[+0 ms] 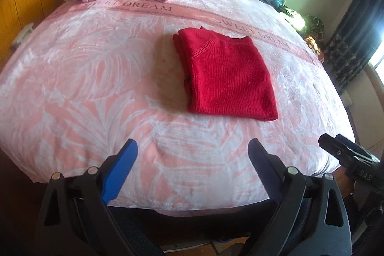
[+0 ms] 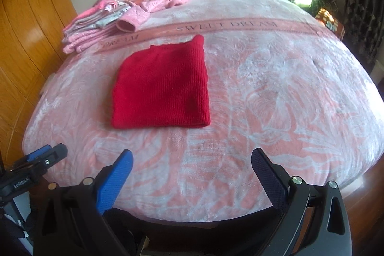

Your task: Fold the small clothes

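Across the pink bed (image 1: pixel 84 88), the red sweater (image 1: pixel 225 78) lay folded mid-bed; our 2 hand-held grippers, left (image 1: pixel 192 160) and right (image 2: pixel 192 167), hung wide open, empty. We judged gripping both near corners best.

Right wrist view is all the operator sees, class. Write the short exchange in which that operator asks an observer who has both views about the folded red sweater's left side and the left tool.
Operator: From here the red sweater looks like one flat square. Is its left side a single clean edge?
Observer: No. The left wrist view shows several folded layers stacked along the left side of the red sweater.
Operator: I only see the left tool side-on. Is it open?
Observer: Yes. The left tool has its fingers wide apart with nothing between them, above the near part of the pink blanket, short of the sweater.
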`<move>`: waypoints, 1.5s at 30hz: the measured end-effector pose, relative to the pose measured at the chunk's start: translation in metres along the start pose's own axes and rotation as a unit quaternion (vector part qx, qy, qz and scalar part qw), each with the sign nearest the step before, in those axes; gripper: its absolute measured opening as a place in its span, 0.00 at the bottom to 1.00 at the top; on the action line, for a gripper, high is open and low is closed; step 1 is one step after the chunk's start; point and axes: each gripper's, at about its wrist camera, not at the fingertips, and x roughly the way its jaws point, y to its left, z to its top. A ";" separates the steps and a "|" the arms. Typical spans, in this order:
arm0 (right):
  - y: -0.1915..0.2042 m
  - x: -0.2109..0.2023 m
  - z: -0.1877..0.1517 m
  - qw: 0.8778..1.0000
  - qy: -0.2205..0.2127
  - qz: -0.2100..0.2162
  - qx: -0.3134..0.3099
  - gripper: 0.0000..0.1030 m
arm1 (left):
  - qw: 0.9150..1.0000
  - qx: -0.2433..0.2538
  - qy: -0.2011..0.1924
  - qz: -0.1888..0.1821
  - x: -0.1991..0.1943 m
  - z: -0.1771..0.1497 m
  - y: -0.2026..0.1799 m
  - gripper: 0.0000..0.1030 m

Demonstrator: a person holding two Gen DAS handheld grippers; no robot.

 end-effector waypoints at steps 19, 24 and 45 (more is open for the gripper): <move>0.007 -0.018 0.009 0.998 -0.042 -0.041 -0.032 0.96 | 0.998 0.034 -0.028 0.043 -0.029 0.001 -0.012 0.90; 0.002 -0.013 0.011 0.998 -0.042 -0.042 -0.030 0.96 | 0.998 0.037 -0.027 0.050 -0.028 0.000 -0.013 0.90; -0.002 0.014 0.002 0.998 -0.013 -0.056 -0.029 0.96 | 0.996 0.047 -0.019 0.069 -0.019 -0.007 -0.013 0.90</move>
